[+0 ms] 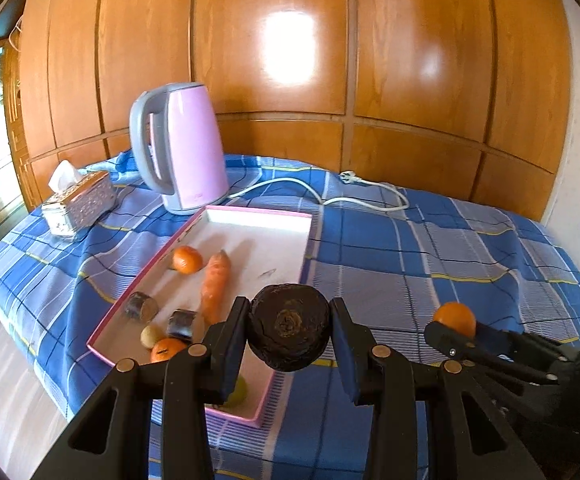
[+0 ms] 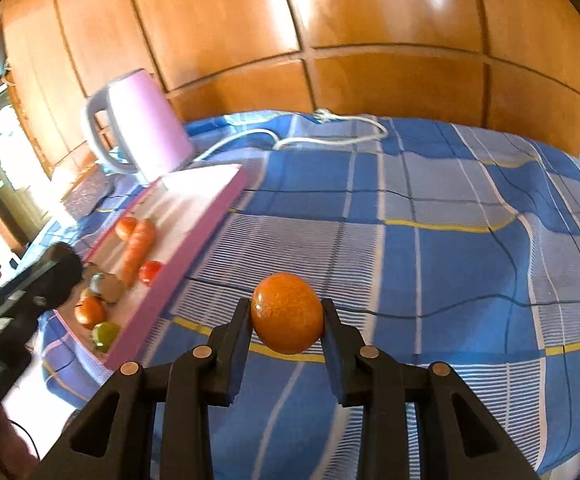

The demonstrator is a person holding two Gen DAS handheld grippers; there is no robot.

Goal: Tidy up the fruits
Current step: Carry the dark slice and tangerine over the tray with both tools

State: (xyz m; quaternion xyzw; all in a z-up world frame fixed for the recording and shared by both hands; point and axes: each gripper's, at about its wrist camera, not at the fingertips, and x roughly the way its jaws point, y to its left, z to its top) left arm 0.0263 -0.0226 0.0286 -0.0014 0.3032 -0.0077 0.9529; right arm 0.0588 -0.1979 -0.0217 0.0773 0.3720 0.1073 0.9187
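My left hand-held gripper [image 1: 290, 334] grips a dark round beet-like root [image 1: 289, 330] over the near end of the shallow pink-rimmed white tray [image 1: 258, 215]. My right hand-held gripper [image 2: 286, 316] clamps a glossy orange mandarin [image 2: 287, 312] above the blue checked cloth [image 2: 450, 240], right of the tray.

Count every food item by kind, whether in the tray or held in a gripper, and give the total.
Round orange fruits: 3
Carrot: 1
Dark cylindrical pieces: 2
Dark round root: 1
Green fruit: 1
Red fruit: 1
Pale small fruit: 1
Total: 10

Kettle [image 1: 182, 148] (tray's [image 1: 258, 216] far end) obstructing
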